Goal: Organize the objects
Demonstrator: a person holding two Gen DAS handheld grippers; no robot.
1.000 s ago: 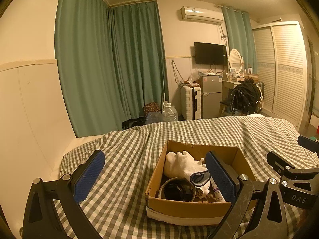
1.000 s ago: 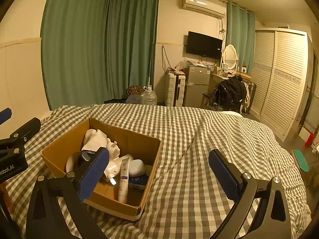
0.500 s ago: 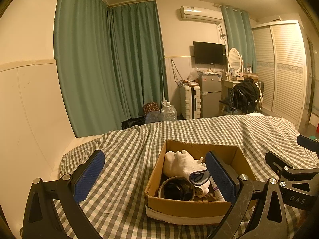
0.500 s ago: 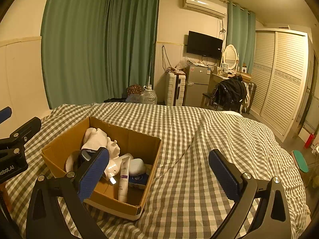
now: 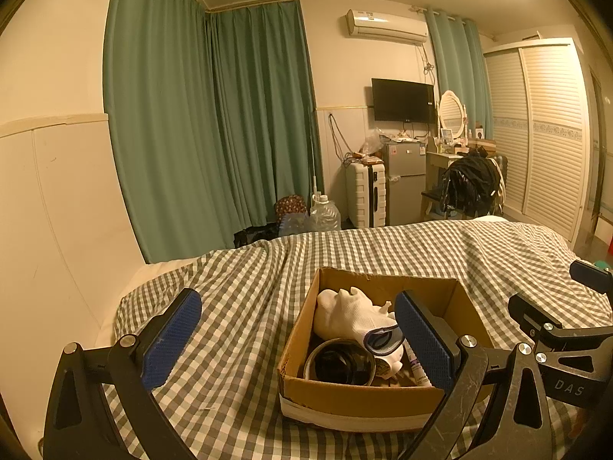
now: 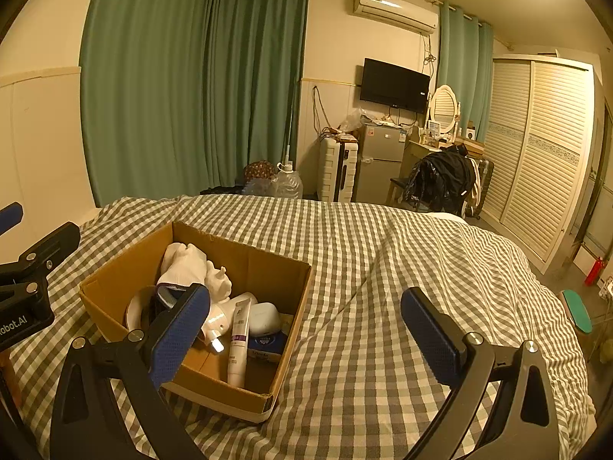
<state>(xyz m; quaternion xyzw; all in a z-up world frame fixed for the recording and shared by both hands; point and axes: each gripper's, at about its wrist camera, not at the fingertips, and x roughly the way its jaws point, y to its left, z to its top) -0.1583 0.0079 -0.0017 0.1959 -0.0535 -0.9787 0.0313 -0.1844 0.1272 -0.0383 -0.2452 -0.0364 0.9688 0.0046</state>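
An open cardboard box (image 5: 364, 395) sits on the checked bedspread; it also shows in the right wrist view (image 6: 126, 268). Inside lie white socks (image 5: 352, 316), a roll of tape (image 5: 339, 360), a white tube (image 6: 238, 339), a white case (image 6: 265, 318) and a small blue box (image 6: 266, 345). My left gripper (image 5: 299, 339) is open and empty, held near the box's front left. My right gripper (image 6: 306, 335) is open and empty, near the box's front right corner.
The green-and-white checked bedspread (image 6: 383, 268) covers the whole bed. A cream wall panel (image 5: 57, 211) runs along the left. Beyond the bed stand green curtains (image 5: 214, 122), a white suitcase (image 5: 366, 193), a small fridge (image 5: 406, 182) and a louvred wardrobe (image 6: 536, 153).
Almost nothing: both views have shifted very slightly. Both grippers stay open and empty, and the box contents have not moved.
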